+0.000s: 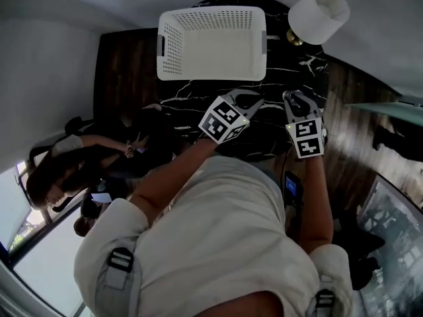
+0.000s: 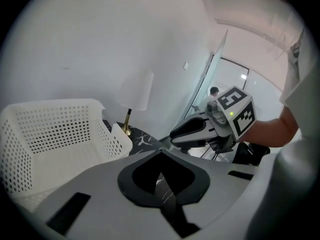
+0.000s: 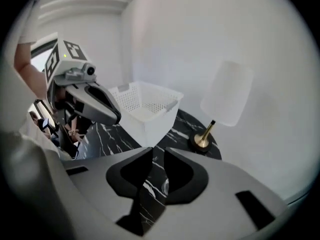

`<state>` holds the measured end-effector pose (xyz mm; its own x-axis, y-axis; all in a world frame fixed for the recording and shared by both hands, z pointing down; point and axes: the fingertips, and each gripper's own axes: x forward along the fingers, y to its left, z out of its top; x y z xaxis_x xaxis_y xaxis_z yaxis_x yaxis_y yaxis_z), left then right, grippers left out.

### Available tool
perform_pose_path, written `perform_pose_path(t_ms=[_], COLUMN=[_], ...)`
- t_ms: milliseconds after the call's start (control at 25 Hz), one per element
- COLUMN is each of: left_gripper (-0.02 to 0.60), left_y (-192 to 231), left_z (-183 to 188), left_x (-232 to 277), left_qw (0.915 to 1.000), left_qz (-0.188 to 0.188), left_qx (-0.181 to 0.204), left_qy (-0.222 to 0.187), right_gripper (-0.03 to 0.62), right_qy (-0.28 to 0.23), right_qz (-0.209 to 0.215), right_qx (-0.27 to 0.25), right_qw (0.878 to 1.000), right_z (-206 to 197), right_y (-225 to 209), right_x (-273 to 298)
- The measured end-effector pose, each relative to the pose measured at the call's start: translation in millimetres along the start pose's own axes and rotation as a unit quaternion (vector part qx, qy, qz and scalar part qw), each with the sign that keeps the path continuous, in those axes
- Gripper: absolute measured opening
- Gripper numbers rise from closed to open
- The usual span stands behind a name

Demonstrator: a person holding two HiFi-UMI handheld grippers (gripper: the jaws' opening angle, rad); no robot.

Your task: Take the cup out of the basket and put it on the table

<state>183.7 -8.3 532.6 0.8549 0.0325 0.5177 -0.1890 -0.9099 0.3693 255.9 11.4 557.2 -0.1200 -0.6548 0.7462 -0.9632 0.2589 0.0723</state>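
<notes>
The left gripper (image 1: 246,100), jaws pressed together, or the right gripper (image 1: 299,101), jaws barely parted and empty, should spread wide before dipping into the white perforated plastic basket (image 1: 211,20).

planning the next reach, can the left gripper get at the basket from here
Probably yes: the left gripper is just short of the basket, only bare table between, though its jaws are together.

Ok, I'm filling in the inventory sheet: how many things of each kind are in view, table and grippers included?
Table: 1
Basket: 1
Lamp: 1
Grippers: 2, left gripper and right gripper
Total: 5
</notes>
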Motion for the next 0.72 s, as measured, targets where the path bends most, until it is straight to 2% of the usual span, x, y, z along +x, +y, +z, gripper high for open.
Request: perform_pose_path(t_ms=[160,320,520,720], left_gripper=[0.006,0.006,0.006,0.006], left_y=[-8,-10,-23,-41], left_z=[28,50,73,90], left_x=[-56,-116,-179,-223], left_qw=[0.9977,0.9900,0.9774,0.9632], left_qz=[0.022,0.059,0.093,0.113], left_qx=[-0.023,-0.026,-0.015,0.007], left_qy=[-0.059,-0.125,-0.190,-0.244], right_gripper=[0.036,0.018,0.011,0.009], right_qy=[-0.101,-0.177,-0.242,-0.291], right_qz=[0.003,0.024,0.050,0.073], right_qx=[0.023,0.032,0.012,-0.007], right_qw=[0.995,0.983,0.969,0.954], right_z=[56,112,163,198], right_y=[15,43,84,121], right_x=[-37,-75,-119,-151])
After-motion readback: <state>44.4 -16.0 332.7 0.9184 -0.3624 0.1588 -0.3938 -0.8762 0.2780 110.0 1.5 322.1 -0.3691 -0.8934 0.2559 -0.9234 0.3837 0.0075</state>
